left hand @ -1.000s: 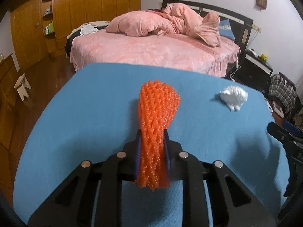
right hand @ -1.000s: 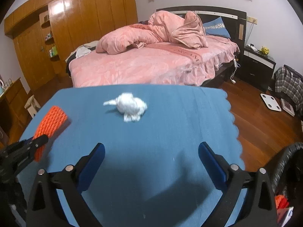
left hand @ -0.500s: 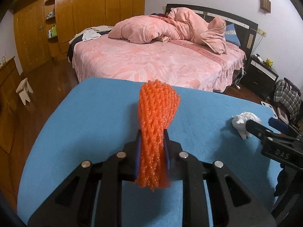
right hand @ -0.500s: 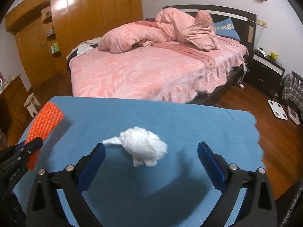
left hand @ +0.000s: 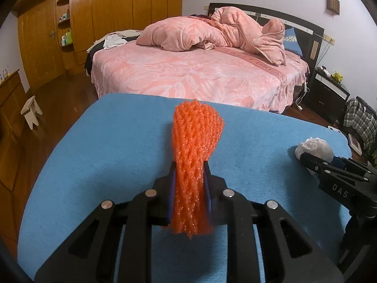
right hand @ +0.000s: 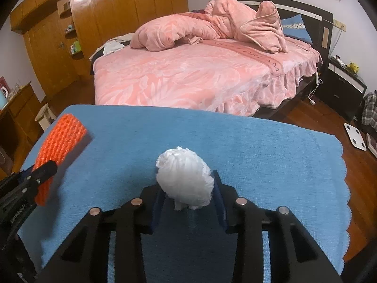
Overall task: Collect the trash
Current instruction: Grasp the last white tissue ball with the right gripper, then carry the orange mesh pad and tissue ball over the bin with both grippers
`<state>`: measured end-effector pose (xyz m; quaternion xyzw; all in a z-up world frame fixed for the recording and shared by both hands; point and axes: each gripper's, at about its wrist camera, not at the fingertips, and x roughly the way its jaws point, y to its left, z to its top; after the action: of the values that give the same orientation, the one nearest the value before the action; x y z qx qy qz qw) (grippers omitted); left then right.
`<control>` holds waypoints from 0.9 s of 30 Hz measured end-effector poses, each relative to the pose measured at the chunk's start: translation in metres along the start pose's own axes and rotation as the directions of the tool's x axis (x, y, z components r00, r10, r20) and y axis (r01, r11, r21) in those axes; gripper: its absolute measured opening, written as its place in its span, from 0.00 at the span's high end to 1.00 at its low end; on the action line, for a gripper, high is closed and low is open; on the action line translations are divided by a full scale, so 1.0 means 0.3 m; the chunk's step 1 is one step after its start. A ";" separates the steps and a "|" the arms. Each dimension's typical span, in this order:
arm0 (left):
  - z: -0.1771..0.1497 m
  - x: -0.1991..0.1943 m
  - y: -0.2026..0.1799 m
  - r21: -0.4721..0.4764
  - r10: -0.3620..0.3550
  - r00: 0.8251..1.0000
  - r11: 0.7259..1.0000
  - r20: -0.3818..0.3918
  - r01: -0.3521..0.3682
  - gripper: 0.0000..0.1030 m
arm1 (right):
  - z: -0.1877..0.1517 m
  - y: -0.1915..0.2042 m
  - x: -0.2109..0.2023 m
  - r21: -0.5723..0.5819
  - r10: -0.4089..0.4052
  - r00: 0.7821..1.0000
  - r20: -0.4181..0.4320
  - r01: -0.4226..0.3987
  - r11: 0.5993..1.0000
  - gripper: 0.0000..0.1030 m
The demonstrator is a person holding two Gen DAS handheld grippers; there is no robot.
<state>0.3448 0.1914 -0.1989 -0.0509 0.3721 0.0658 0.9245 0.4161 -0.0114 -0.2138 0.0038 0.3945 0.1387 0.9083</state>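
Observation:
An orange foam net sleeve [left hand: 195, 141] sticks up from my left gripper [left hand: 189, 172], which is shut on its lower part above the blue-cloth table [left hand: 106, 141]. In the right wrist view the same net [right hand: 61, 141] shows at the far left. A crumpled white tissue wad [right hand: 183, 172] sits on the cloth between the blue pads of my right gripper [right hand: 188, 184]. Its jaws are closing, and both pads touch the wad's sides. From the left wrist view the wad [left hand: 315, 147] pokes out past the right gripper's black tip [left hand: 313, 159].
Beyond the table's far edge stands a pink bed [right hand: 188, 75] with a heaped quilt. A wooden wardrobe [right hand: 106, 23] lines the left wall, with a small white stool [left hand: 30, 110] on the wood floor. A dark nightstand [right hand: 344, 82] and a white scale [right hand: 355, 136] are at right.
My right gripper has moved forward around the white wad and its wide-open jaws have come in onto it. The left gripper, still gripping the orange net, has drifted slightly towards the bed.

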 end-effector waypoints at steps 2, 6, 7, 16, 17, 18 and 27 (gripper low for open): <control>0.002 -0.001 0.002 -0.003 -0.001 1.000 1.000 0.000 0.001 0.81 | 0.001 0.000 -0.003 0.003 0.004 1.000 0.005 -0.004 1.000 0.64; 0.011 -0.038 -0.003 -0.006 -0.011 1.000 1.000 0.027 0.011 0.81 | -0.005 -0.007 -0.045 0.011 0.027 0.999 0.032 -0.028 1.000 0.64; 0.014 -0.054 -0.007 -0.007 -0.015 0.999 1.000 0.038 0.015 0.81 | -0.006 -0.009 -0.060 0.015 0.034 0.999 0.040 -0.034 0.999 0.64; 0.012 -0.210 -0.065 -0.005 -0.027 0.997 1.000 0.079 0.027 0.81 | -0.028 -0.060 -0.259 0.045 0.051 0.993 0.107 -0.056 0.997 0.64; 0.010 -0.229 -0.074 -0.001 -0.028 0.996 1.000 0.084 0.028 0.81 | -0.031 -0.066 -0.275 0.049 0.051 0.992 0.112 -0.056 0.997 0.64; 0.007 -0.256 -0.089 0.006 -0.033 0.995 0.999 0.092 0.033 0.81 | -0.040 -0.080 -0.313 0.060 0.052 0.991 0.123 -0.060 0.996 0.64; -0.034 -0.478 -0.232 0.052 -0.109 0.984 0.993 0.142 0.102 0.81 | -0.133 -0.160 -0.571 0.080 0.033 0.983 0.181 -0.048 0.996 0.64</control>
<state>0.2466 0.1094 -0.1035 -0.0452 0.3024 0.0120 0.9520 0.2880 -0.1053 -0.1243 0.0627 0.3163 0.1393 0.9363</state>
